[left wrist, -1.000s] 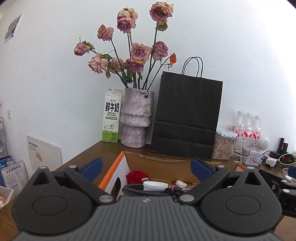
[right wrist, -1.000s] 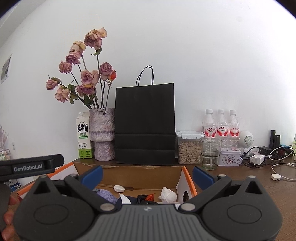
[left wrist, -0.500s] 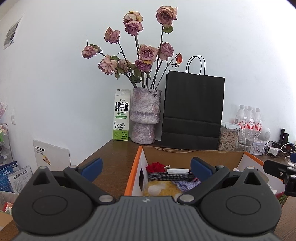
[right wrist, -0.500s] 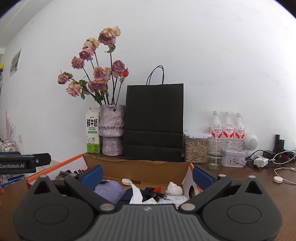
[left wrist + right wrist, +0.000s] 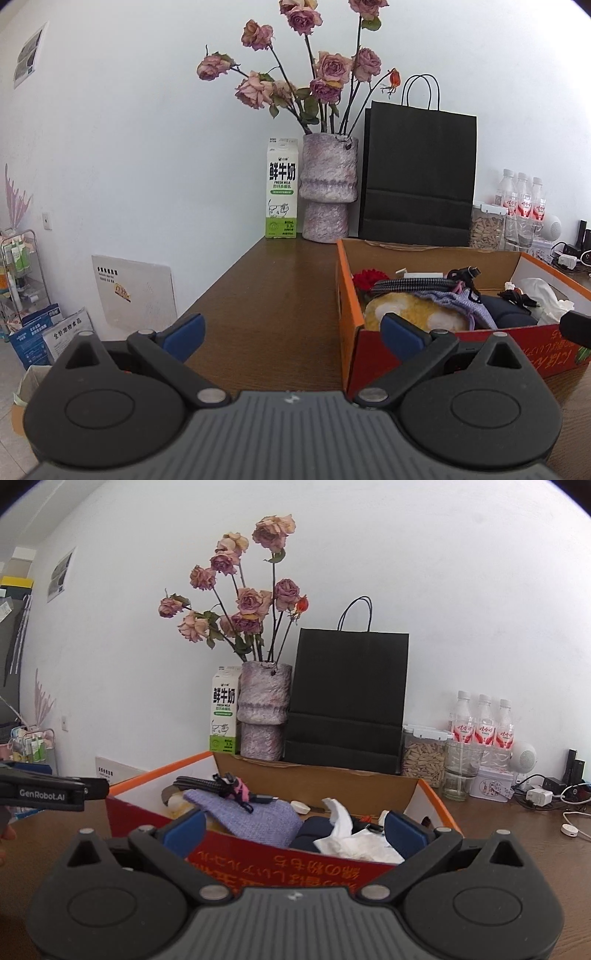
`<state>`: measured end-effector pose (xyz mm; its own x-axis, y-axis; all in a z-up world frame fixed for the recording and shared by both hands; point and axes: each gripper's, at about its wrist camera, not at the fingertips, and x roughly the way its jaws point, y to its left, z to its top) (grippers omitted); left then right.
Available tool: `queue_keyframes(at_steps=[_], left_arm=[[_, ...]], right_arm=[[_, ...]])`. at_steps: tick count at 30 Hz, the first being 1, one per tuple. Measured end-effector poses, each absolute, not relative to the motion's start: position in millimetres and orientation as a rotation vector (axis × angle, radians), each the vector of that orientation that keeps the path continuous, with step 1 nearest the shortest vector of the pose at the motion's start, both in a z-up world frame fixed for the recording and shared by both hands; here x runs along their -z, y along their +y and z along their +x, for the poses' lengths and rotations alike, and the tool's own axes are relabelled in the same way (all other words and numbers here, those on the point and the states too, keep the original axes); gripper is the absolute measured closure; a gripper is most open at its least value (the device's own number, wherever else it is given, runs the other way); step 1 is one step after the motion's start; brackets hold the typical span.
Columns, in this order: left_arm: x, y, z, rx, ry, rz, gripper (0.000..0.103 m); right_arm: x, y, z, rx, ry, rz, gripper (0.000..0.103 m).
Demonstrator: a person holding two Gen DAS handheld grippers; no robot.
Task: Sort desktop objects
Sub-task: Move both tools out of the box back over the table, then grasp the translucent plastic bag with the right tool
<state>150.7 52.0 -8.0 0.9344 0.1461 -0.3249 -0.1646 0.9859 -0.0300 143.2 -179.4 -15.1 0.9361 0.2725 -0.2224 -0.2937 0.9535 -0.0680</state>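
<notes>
Both grippers have pulled back and up from the open orange-and-red cardboard box (image 5: 436, 343) over the last second; its front wall, hidden before, now shows in both wrist views. Left gripper (image 5: 291, 334) spread wide, holding nothing, over the bare brown wooden desk (image 5: 273, 295), box at its 3 o'clock. Right gripper (image 5: 293, 829) also wide and empty, facing the box front. Box is full: lilac knitted pouch (image 5: 255, 818), crumpled white tissue (image 5: 354, 840), yellow-and-white plush (image 5: 413, 314), braided black-and-white cable (image 5: 410, 285). Probably nothing sorted yet; the retreat looks like lining up a first pick, pouch or tissue nearest at 12 o'clock.
</notes>
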Motion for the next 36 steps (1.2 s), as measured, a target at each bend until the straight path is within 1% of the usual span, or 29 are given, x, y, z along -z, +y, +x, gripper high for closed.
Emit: queue_keyframes(at_steps=[8, 19, 20, 22, 23, 24, 25, 36], left_arm=[[18.0, 70.1, 141.4, -0.164, 0.401, -0.068, 0.000], [21.4, 79.8, 142.3, -0.155, 0.460, -0.085, 0.000], [21.8, 80.5, 143.8, -0.151, 0.469, -0.086, 0.000], [22.7, 80.8, 144.9, -0.145, 0.479, -0.088, 0.000], [23.1, 80.9, 145.4, -0.142, 0.483, -0.088, 0.000], [23.6, 80.8, 146.1, -0.140, 0.488, -0.089, 0.000], [24.1, 80.8, 147.0, -0.137, 0.494, -0.089, 0.000], [26.5, 72.3, 152.7, -0.098, 0.533, -0.062, 0.000]], right_arm=[[22.4, -147.0, 139.2, -0.398, 0.333, -0.084, 0.000], [38.3, -108.4, 153.1, -0.403, 0.495, -0.095, 0.000], [39.2, -106.8, 155.1, -0.402, 0.503, -0.090, 0.002], [40.3, -103.7, 157.8, -0.400, 0.513, -0.086, 0.007], [40.8, -102.8, 158.5, -0.412, 0.519, -0.084, 0.023], [41.0, -102.8, 158.6, -0.429, 0.522, -0.079, 0.053], [41.3, -103.2, 158.6, -0.438, 0.528, -0.074, 0.063], [36.2, -138.0, 143.7, -0.377, 0.469, -0.037, 0.063]])
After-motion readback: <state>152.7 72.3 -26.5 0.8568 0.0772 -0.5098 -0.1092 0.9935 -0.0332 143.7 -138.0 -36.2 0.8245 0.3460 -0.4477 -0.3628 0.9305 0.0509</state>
